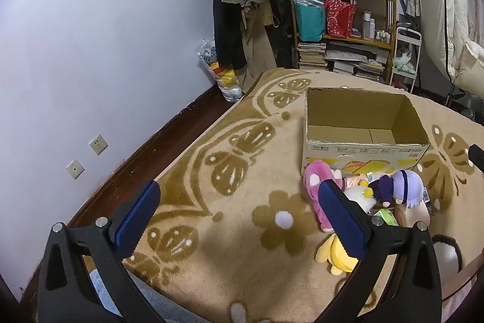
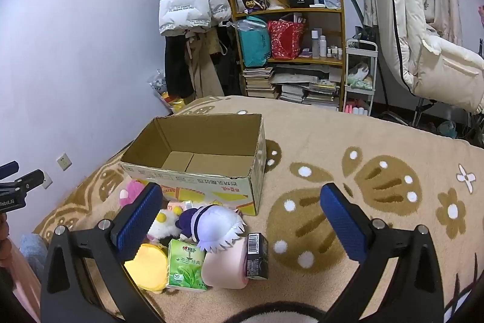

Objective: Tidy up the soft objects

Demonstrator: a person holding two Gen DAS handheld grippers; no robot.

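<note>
An open, empty cardboard box (image 1: 363, 138) (image 2: 199, 168) stands on a beige butterfly-patterned blanket. In front of it lies a pile: a pink plush (image 1: 314, 186) (image 2: 130, 191), a white plush with yellow pompoms (image 2: 165, 223), a purple-haired doll (image 1: 402, 186) (image 2: 211, 224), a yellow plush (image 1: 332, 256) (image 2: 148, 268), a green tea carton (image 2: 184, 267) and a black carton (image 2: 257, 256). My left gripper (image 1: 239, 211) is open and empty, left of the pile. My right gripper (image 2: 242, 211) is open and empty, above the pile's right side.
A wooden shelf (image 2: 290, 50) with books, bags and bottles stands at the back, beside hanging coats (image 2: 190, 5). A white recliner (image 2: 423, 50) is at the right, a white cart (image 2: 360, 77) next to the shelf. The wall (image 1: 90, 50) and dark baseboard run along the left.
</note>
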